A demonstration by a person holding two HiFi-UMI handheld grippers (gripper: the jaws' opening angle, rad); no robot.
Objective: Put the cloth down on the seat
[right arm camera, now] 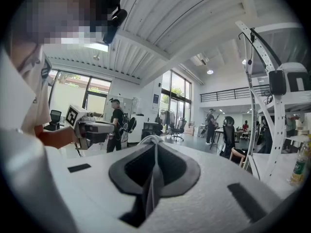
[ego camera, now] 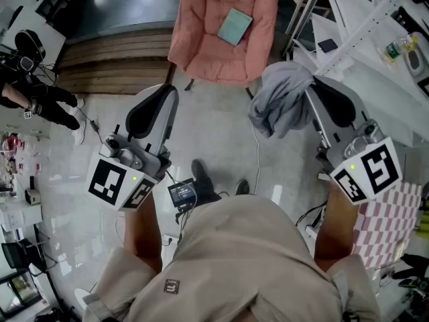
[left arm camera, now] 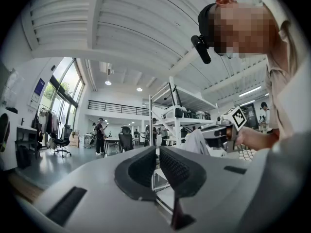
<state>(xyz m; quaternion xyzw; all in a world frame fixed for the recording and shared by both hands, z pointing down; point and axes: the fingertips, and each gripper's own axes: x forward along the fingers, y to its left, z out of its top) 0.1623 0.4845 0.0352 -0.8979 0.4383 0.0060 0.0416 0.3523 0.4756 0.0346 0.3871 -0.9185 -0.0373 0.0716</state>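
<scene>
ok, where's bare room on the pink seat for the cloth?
Bare cushion on the pink seat lies left of the teal book and along the near edge in front of it. It is crowded only at centre-right, where the book sits.

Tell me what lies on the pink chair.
A pale green booklet lies on the cushion of the pink chair; whatever is beneath it is covered. The grey cloth is not there: the right gripper holds it.
</scene>
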